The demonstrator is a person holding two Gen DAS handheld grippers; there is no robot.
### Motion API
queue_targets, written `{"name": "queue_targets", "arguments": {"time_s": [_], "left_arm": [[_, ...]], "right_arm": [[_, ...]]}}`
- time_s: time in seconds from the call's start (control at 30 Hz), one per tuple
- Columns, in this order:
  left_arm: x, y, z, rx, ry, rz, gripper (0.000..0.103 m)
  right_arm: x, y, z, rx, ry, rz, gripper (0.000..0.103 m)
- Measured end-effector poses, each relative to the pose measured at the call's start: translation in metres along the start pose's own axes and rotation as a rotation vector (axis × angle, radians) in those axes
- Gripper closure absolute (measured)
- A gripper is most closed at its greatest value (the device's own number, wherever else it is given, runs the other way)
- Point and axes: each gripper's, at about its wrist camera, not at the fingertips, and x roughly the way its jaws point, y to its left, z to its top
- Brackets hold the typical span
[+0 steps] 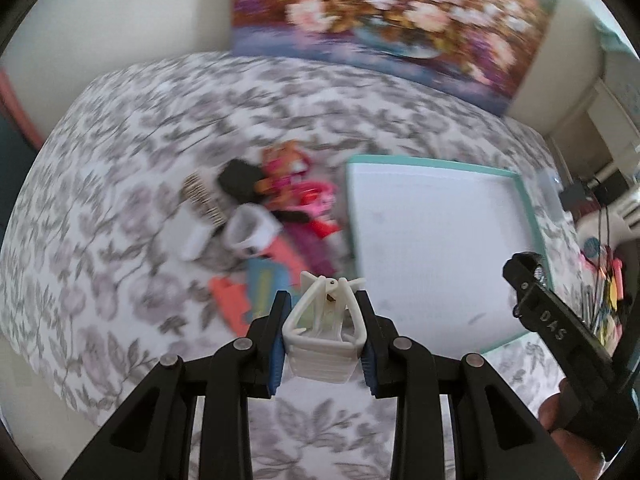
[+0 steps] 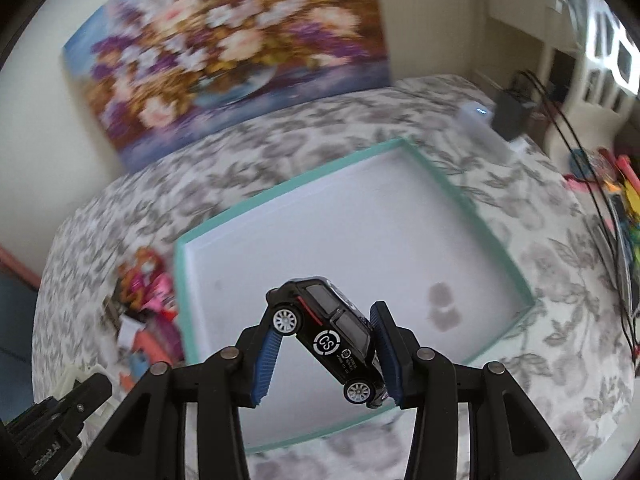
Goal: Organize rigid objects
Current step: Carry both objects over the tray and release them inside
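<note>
While most of the clutter sits heaped on the patterned bedspread (image 1: 120, 128) at the left, a brush, a white cup, pink toys and coral pieces in a blurred pile (image 1: 272, 208), sorting looks barely begun. Nearer the middle, the left gripper (image 1: 323, 336) is clamped on a white hair claw (image 1: 322, 332), lifted clear of the cover. Further right lies the teal-rimmed box (image 2: 472, 204), its white floor bare. Over it the right gripper (image 2: 326, 354) pinches a black toy car (image 2: 332, 332), tilted nose-down, not yet set inside.
</note>
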Motion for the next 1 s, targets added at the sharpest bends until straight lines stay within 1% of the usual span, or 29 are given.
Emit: {"name": "queue_targets", "arguments": {"time_s": [0.1,0.23,0.37,0.43,0.5,0.6,0.73,0.87,1.0], "left_arm": [[0.005,-0.026,0.007,0.038,0.009,-0.001,0.070],[0.017,-0.058,0.013,0.068,0.027,-0.027,0.070],[0.028,-0.082,0.018,0.071,0.008,-0.066,0.070],[0.034,-0.092,0.018,0.090,-0.010,-0.064,0.070],[0.041,-0.098,0.016,0.104,-0.010,-0.059,0.070],[0.052,-0.099,0.015,0.108,0.014,-0.062,0.070],[0.063,-0.097,0.014,0.119,0.020,-0.034,0.070],[0.069,-0.094,0.011,0.106,0.031,-0.056,0.070],[0.076,-0.092,0.010,0.104,0.044,-0.047,0.070]], "right_arm": [[0.003,-0.022,0.005,0.045,0.003,-0.023,0.056],[0.007,-0.046,0.010,0.093,-0.001,-0.046,0.056],[0.010,-0.062,0.012,0.138,-0.008,-0.066,0.056],[0.011,-0.068,0.012,0.162,-0.007,-0.062,0.056],[0.013,-0.072,0.013,0.174,-0.007,-0.067,0.056],[0.016,-0.076,0.013,0.186,-0.004,-0.073,0.056],[0.022,-0.078,0.011,0.198,0.010,-0.074,0.056],[0.027,-0.076,0.009,0.190,0.021,-0.078,0.056],[0.031,-0.077,0.007,0.190,0.032,-0.087,0.056]]}}
